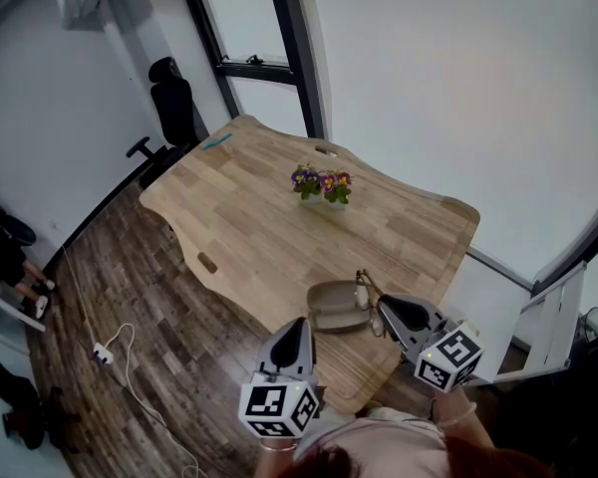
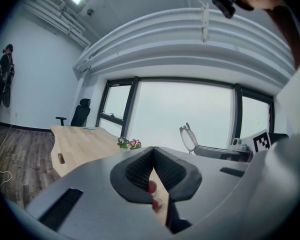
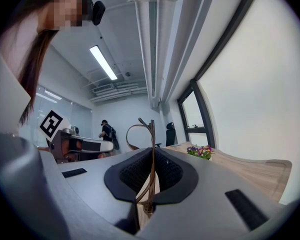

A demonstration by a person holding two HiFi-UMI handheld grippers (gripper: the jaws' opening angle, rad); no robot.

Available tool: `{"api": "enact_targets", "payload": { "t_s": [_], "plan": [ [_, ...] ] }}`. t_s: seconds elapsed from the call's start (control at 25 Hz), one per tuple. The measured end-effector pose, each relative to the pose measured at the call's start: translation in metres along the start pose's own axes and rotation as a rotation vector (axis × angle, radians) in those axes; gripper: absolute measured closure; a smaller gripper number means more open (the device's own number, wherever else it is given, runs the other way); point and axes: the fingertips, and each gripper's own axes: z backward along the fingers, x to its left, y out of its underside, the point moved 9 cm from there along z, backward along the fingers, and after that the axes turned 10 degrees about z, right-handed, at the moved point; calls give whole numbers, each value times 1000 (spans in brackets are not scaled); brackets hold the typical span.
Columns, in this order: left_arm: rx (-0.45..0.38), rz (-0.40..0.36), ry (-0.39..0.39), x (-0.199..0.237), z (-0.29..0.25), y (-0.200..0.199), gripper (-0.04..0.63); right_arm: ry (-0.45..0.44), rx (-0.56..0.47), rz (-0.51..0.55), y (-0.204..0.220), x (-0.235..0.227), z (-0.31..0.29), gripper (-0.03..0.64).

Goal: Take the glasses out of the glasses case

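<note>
**Q:** Left grey gripper (image 1: 297, 329), lower centre of the head view: jaws?
**A:** Pressed together, nothing between them.
**Q:** Right gripper (image 1: 387, 309)?
**A:** Clamped on the thin brown-framed glasses (image 3: 146, 134). Their frame stands upright out of the jaws, at the right edge of the open grey-brown oval case (image 1: 334, 309). The case lies to the left, so the right hand is nearer.

Glasses case (image 1: 337, 307) set at the near edge of the counter (image 1: 249, 227)

The glasses (image 1: 365, 285) are clamped in the right tool (image 1: 387, 309), just right of the case. The left tool (image 1: 297, 329), pressed closed, is held just before the case. Flowers (image 1: 322, 183) are placed behind it at mid-counter, and a chair (image 1: 174, 98) is stood at the far left end.
</note>
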Motion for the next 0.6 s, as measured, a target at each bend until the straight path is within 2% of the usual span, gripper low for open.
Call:
{"api": "enact_targets", "payload": {
  "t_s": [0.6],
  "plan": [
    [-1,-6,-2,-10,-9,1,595,-21,-8,-9,2,-7,2,603]
  ]
}}
